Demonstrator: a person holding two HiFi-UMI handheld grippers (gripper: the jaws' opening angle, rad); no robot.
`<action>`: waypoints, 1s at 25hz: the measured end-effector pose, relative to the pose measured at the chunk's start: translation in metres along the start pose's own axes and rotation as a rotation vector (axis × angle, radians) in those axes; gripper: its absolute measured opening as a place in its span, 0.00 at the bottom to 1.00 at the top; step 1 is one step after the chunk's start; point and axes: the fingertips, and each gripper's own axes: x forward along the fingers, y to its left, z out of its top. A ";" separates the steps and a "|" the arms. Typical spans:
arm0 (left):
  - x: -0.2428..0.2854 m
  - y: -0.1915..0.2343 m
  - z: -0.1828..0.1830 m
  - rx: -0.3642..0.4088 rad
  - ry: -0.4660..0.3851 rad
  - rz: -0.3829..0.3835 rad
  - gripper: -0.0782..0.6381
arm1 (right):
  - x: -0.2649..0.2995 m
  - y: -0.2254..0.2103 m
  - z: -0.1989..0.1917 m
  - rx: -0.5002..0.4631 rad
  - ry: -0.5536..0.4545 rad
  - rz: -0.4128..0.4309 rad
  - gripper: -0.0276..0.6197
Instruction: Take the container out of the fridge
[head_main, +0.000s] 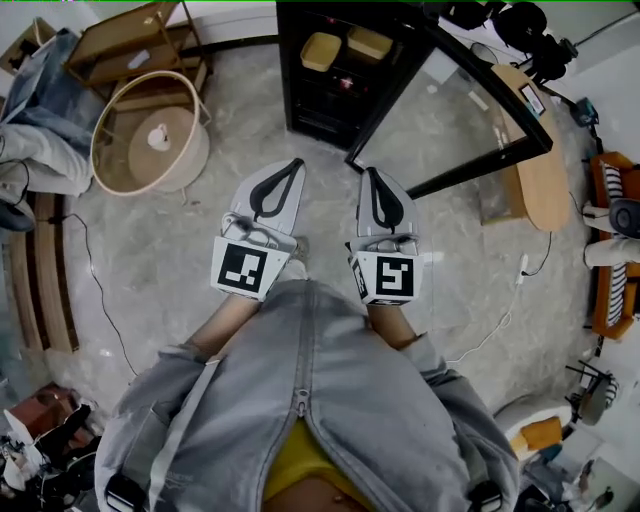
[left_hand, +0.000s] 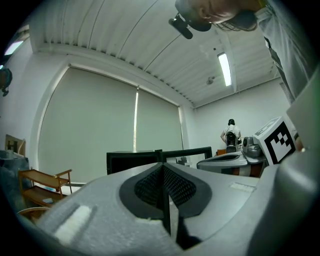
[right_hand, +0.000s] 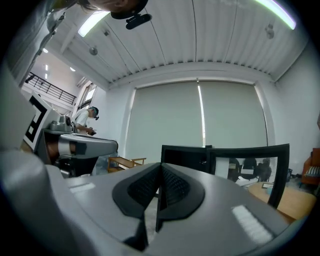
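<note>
A black fridge (head_main: 325, 105) stands ahead of me on the floor, its glass door (head_main: 455, 110) swung open to the right. Two yellowish containers (head_main: 321, 50) (head_main: 368, 43) sit side by side on its top shelf. My left gripper (head_main: 295, 163) and right gripper (head_main: 368, 172) are held side by side in front of my body, short of the fridge, both pointing at it. Both are shut with nothing between the pads. In the left gripper view the shut gripper (left_hand: 163, 166) aims at the fridge (left_hand: 131, 161). In the right gripper view the gripper (right_hand: 160, 165) does too, at the fridge (right_hand: 184, 155).
A round wicker basket (head_main: 150, 140) and a wooden rack (head_main: 125, 40) stand left of the fridge. A wooden table (head_main: 540, 160) lies beyond the open door. Cables (head_main: 95, 290) run over the marble floor. A slatted bench (head_main: 40, 270) lines the left edge. A person (left_hand: 230, 135) stands far off.
</note>
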 end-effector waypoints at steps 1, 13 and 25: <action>0.008 0.007 -0.003 -0.005 0.002 -0.012 0.12 | 0.008 -0.001 -0.002 -0.001 0.006 -0.011 0.04; 0.056 0.038 -0.033 -0.062 0.039 -0.079 0.12 | 0.045 -0.020 -0.022 0.028 0.075 -0.078 0.04; 0.108 0.067 -0.041 -0.051 0.033 -0.034 0.12 | 0.114 -0.049 -0.025 0.010 0.049 -0.002 0.04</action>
